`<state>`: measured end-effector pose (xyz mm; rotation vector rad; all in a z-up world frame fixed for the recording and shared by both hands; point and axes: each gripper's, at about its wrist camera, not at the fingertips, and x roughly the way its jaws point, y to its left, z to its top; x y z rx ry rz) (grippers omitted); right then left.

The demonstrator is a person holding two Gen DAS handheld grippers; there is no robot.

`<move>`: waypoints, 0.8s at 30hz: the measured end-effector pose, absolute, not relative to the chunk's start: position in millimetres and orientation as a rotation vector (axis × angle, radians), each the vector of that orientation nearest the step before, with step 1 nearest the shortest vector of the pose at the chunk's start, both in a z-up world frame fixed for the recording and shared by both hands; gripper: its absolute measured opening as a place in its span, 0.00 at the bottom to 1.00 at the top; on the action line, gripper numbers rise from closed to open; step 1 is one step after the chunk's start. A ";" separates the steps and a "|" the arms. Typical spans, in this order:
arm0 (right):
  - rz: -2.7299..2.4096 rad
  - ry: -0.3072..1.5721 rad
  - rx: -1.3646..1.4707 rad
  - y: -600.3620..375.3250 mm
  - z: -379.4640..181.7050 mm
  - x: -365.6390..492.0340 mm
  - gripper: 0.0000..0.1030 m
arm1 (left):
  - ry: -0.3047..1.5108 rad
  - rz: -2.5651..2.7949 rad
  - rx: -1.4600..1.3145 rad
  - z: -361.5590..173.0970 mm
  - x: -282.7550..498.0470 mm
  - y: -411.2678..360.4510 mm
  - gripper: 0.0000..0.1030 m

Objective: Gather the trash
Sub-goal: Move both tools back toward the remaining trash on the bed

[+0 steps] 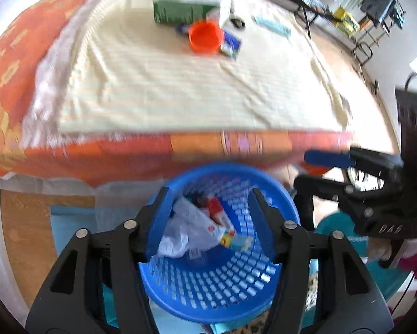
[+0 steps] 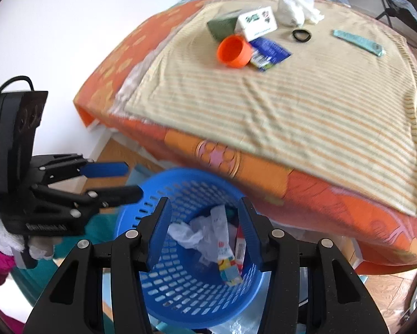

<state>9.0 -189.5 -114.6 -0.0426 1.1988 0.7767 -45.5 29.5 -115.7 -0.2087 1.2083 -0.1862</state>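
A blue perforated basket stands on the floor in front of the bed and holds crumpled white plastic and small packets. My left gripper is open and empty above its mouth; it also shows in the right wrist view. My right gripper is open and empty over the basket; it also shows in the left wrist view. On the bed's striped cloth lie an orange cup, a green box, a white box, a blue packet and a white crumpled bag.
A black hair tie and a teal strip lie on the cloth. The orange bedspread edge overhangs just behind the basket. A white wall is at left. A wire rack stands far right.
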 end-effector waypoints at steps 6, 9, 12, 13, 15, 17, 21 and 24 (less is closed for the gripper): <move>0.746 1.175 -0.006 -197.7 -106.8 23.6 0.48 | 1.145 -0.170 -0.207 -93.7 -18.8 31.2 0.57; 0.732 1.161 0.014 -205.5 -102.0 33.2 0.53 | 1.131 -0.164 -0.216 -89.3 -8.0 30.0 0.57; 0.719 1.155 0.050 -214.2 -97.9 45.0 0.55 | 1.117 -0.159 -0.206 -85.0 2.5 26.5 0.57; 0.714 1.153 0.066 -216.5 -96.6 50.1 0.55 | 1.110 -0.156 -0.200 -83.9 5.5 25.9 0.57; 0.701 1.146 0.095 -220.6 -92.1 58.2 0.56 | 1.101 -0.151 -0.187 -80.5 12.0 24.7 0.57; 0.687 1.134 0.121 -225.9 -86.5 67.7 0.56 | 1.096 -0.147 -0.184 -78.9 19.6 23.9 0.57; 0.661 1.116 0.188 -238.7 -77.3 85.0 0.56 | 1.098 -0.152 -0.193 -79.7 33.9 21.2 0.57; 0.640 1.109 0.231 -247.7 -71.5 98.7 0.56 | 1.103 -0.151 -0.183 -81.4 44.0 17.4 0.57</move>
